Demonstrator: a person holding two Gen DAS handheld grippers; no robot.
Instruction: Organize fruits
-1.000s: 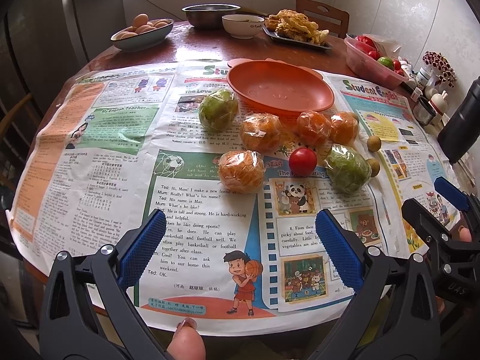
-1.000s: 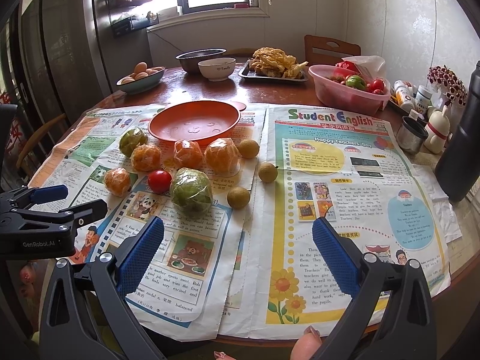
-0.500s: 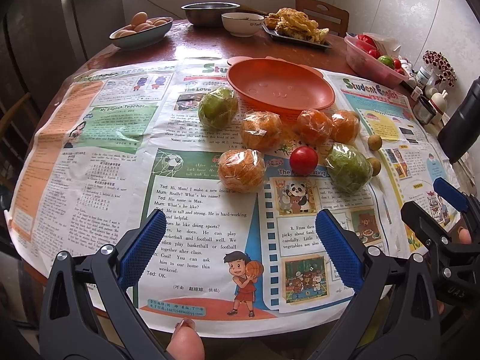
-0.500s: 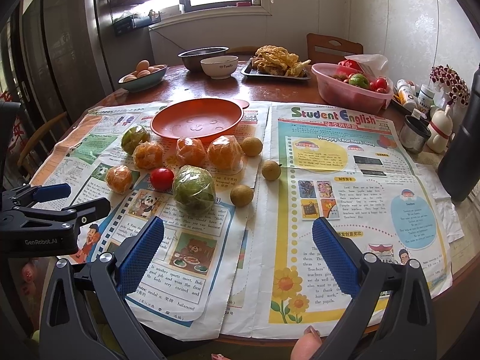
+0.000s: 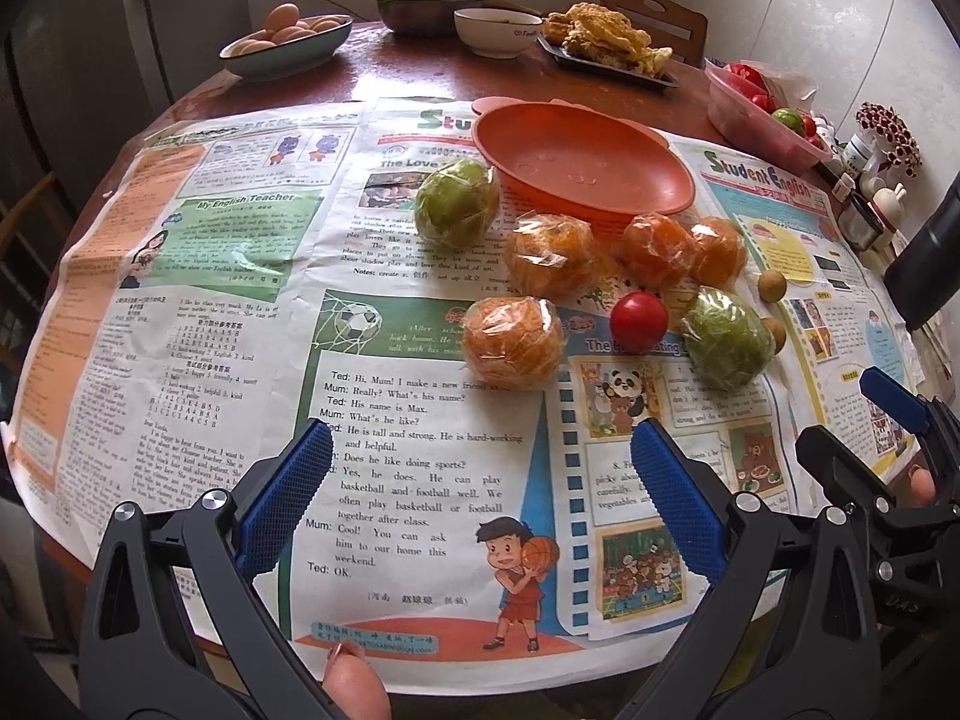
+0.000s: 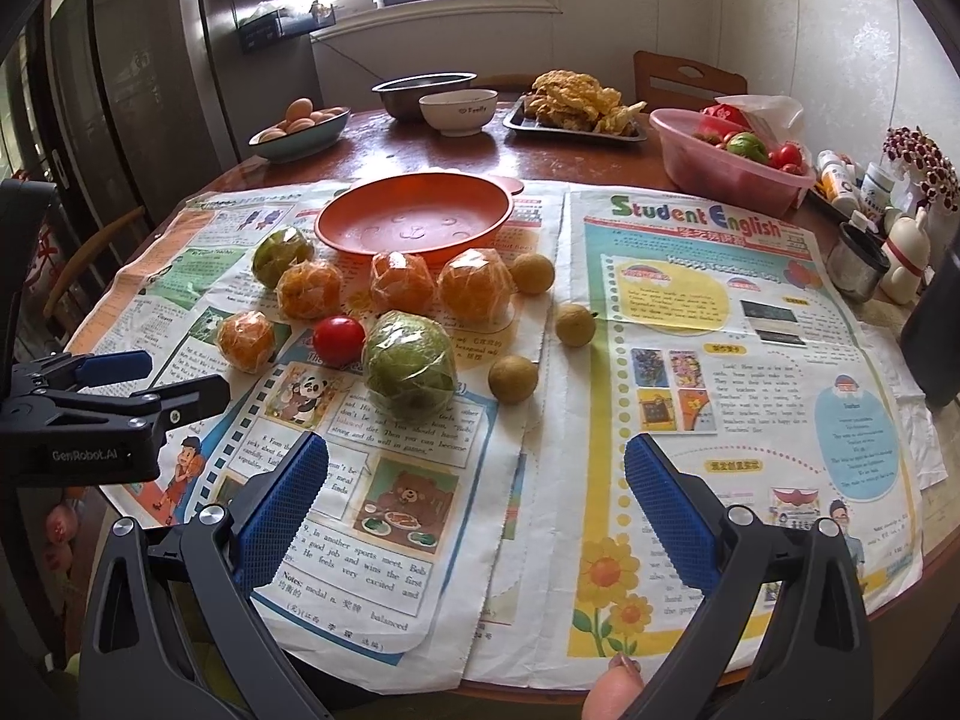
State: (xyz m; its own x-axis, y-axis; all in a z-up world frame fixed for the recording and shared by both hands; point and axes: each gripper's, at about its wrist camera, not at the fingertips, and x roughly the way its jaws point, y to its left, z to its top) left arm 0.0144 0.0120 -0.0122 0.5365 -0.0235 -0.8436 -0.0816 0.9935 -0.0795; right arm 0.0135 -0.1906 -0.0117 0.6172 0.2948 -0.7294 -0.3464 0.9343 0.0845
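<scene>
An empty orange plate [image 5: 585,162] [image 6: 414,222] lies on newspaper at mid-table. In front of it lie several plastic-wrapped oranges [image 5: 515,342] [image 6: 475,285], two wrapped green fruits [image 5: 727,339] [image 6: 409,365] [image 5: 456,204], a red tomato [image 5: 638,321] [image 6: 338,339] and three small brown round fruits [image 6: 513,379]. My left gripper [image 5: 483,495] hangs open over the newspaper, short of the nearest orange. My right gripper [image 6: 477,495] is open too, near the table's front edge, with the big green fruit ahead and to its left. Neither holds anything.
At the back stand a bowl of eggs [image 6: 299,131], a steel bowl [image 6: 423,90], a white bowl [image 6: 459,111], a tray of fried food [image 6: 579,108] and a pink basin of produce [image 6: 729,165]. Small bottles, a cup and a dark flask [image 6: 936,324] crowd the right edge.
Both grippers have crept slightly forward toward the fruit; the objects look a little larger. Nothing on the table has moved, and both grippers stay open.
</scene>
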